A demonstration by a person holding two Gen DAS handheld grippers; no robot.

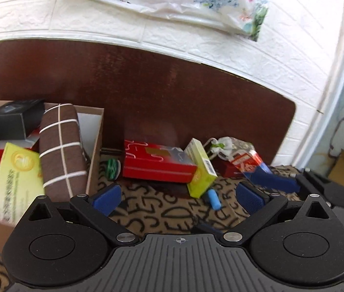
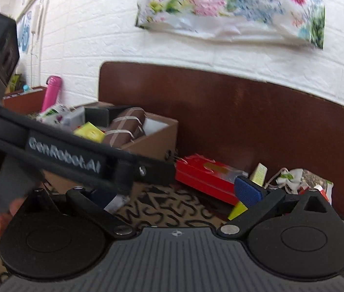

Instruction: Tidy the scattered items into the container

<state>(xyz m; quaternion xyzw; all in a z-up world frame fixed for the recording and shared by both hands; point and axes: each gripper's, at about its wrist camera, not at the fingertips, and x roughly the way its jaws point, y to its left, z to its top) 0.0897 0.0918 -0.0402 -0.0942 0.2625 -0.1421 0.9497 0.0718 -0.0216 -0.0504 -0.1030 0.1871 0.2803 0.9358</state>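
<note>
Several loose items lie against the dark headboard: a red box (image 1: pixel 157 164), a yellow-green carton (image 1: pixel 200 170) leaning on it, a small blue cylinder (image 1: pixel 214 199) and a crumpled red packet (image 1: pixel 247 161). To their left the cardboard box (image 1: pixel 96 133) is already crammed, with a brown checked pouch (image 1: pixel 61 150) on top. Left gripper (image 1: pixel 179 198) hovers over the lettered cloth (image 1: pixel 172 211), jaws wide apart and empty. Right gripper (image 2: pixel 174 194) also looks spread, its left finger hidden.
</note>
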